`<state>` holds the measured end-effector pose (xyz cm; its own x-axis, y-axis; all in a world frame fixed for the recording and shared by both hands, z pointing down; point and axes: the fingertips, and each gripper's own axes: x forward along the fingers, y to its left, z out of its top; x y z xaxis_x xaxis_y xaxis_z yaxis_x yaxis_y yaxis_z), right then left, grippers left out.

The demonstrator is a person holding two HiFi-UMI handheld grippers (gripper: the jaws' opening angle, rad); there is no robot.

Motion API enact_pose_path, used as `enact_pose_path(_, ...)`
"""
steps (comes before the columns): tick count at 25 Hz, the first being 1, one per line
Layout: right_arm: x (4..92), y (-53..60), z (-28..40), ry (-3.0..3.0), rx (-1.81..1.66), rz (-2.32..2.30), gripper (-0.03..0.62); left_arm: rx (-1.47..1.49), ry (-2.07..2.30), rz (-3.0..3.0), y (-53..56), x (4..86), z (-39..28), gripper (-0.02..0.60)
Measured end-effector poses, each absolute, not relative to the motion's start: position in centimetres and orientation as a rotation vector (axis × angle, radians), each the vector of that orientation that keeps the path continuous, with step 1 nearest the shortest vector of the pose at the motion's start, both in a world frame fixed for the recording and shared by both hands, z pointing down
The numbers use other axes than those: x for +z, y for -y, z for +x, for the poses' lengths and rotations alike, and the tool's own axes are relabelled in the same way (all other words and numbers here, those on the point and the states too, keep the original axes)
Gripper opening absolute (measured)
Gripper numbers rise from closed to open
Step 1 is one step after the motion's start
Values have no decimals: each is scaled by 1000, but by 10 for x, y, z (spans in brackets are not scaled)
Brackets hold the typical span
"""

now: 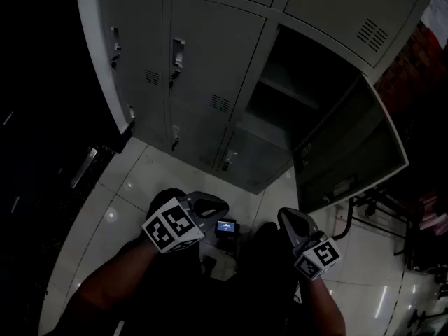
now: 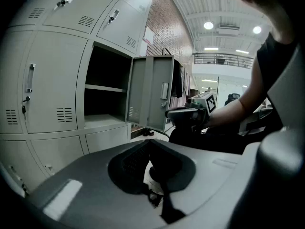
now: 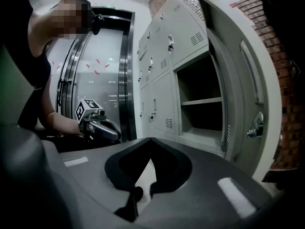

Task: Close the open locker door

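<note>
Both claws are clenched on nothing. In the head view the left claw [image 1: 218, 205] sits at 7 o'clock with its jaws pressed together and only air at the tips. The right claw [image 1: 287, 217] sits at 5 o'clock, its jaws also together and empty. They are side by side, apart from each other, above the tiled floor [image 1: 133, 187].

Only floor lies between them and the locker [image 1: 203, 61] at 12 o'clock. The door [image 1: 350, 152] stands swung wide at 1 o'clock from the right claw, near it but not touching, hung on the right side of its compartment. Inside that compartment a shelf [image 1: 283, 89] runs across, and the doors to its left are shut.

A dark metal frame [image 1: 364, 205] stands on the floor below the door's lower edge, at 3 o'clock. A brick wall [image 1: 420, 54] rises at 2 o'clock.
</note>
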<state>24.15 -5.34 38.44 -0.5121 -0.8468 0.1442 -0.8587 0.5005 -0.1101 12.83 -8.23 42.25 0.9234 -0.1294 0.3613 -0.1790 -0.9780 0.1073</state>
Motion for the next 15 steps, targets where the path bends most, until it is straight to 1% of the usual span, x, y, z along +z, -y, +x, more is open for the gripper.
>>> enact_pose_path(8,375,42,248,2646,260,1624,3,560,229,2940,81,425,122,12)
enact_pose_path(12,362,30,268,2604,246,1695,3,559,228,2939,81,426,123,12)
enact_pose_path(15,350,20,296,2537,216,1789,3,560,229,2939,81,426,123,12)
